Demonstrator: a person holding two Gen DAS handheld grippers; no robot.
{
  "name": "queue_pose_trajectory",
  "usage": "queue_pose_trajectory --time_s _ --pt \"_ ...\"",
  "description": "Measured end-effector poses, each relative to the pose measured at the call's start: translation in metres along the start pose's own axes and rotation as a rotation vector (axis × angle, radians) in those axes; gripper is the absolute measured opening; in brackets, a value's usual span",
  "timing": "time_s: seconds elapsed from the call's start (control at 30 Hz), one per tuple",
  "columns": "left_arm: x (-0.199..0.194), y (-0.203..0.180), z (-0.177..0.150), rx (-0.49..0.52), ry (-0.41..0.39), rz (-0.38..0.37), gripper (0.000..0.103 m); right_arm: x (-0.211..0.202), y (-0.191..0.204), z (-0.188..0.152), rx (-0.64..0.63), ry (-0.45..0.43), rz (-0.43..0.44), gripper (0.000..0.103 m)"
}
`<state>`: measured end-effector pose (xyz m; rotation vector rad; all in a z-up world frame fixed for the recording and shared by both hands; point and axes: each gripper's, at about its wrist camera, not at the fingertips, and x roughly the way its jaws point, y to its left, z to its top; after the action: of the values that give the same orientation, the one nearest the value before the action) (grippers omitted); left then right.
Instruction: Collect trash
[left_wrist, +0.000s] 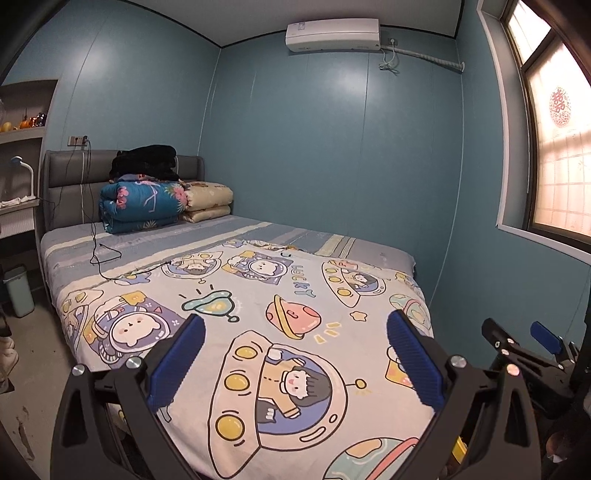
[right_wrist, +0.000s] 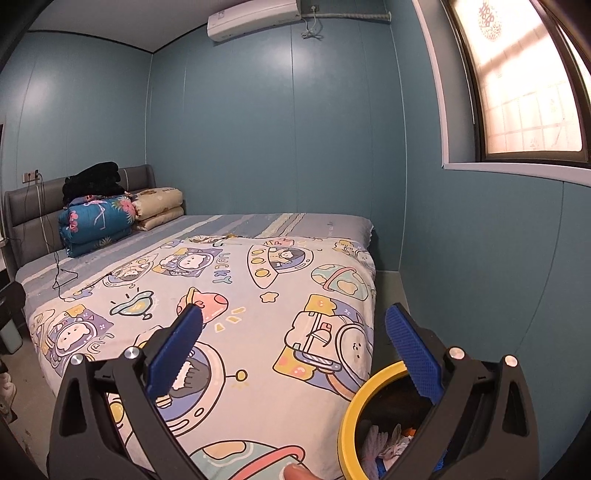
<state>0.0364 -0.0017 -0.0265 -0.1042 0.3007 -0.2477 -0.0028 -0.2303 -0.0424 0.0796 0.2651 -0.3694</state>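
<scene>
My left gripper (left_wrist: 295, 354) is open and empty, held above the foot of a bed with a cartoon-print sheet (left_wrist: 236, 295). My right gripper (right_wrist: 293, 350) is open and empty too; it also shows at the right edge of the left wrist view (left_wrist: 524, 339). Under the right gripper's right finger stands a bin with a yellow rim (right_wrist: 354, 413), with crumpled white trash (right_wrist: 384, 446) inside it. No loose trash shows on the bed.
Folded quilts (left_wrist: 144, 206) and a black garment (left_wrist: 147, 160) lie at the grey headboard (left_wrist: 70, 173). A black cable (left_wrist: 99, 254) trails over the sheet. A pale bin (left_wrist: 18, 291) stands on the floor at left. A window (right_wrist: 517, 85) is at right.
</scene>
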Motion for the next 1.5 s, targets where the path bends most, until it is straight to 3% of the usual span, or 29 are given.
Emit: queue_pose_trajectory --time_s 0.5,1.5 --pt "0.002 0.009 -0.003 -0.041 0.025 -0.004 0.095 -0.007 0.004 0.001 0.003 -0.032 -0.002 0.095" --pt "0.003 0.009 -0.004 -0.036 0.02 -0.002 0.095 -0.002 0.002 -0.001 0.018 -0.004 0.004 0.095"
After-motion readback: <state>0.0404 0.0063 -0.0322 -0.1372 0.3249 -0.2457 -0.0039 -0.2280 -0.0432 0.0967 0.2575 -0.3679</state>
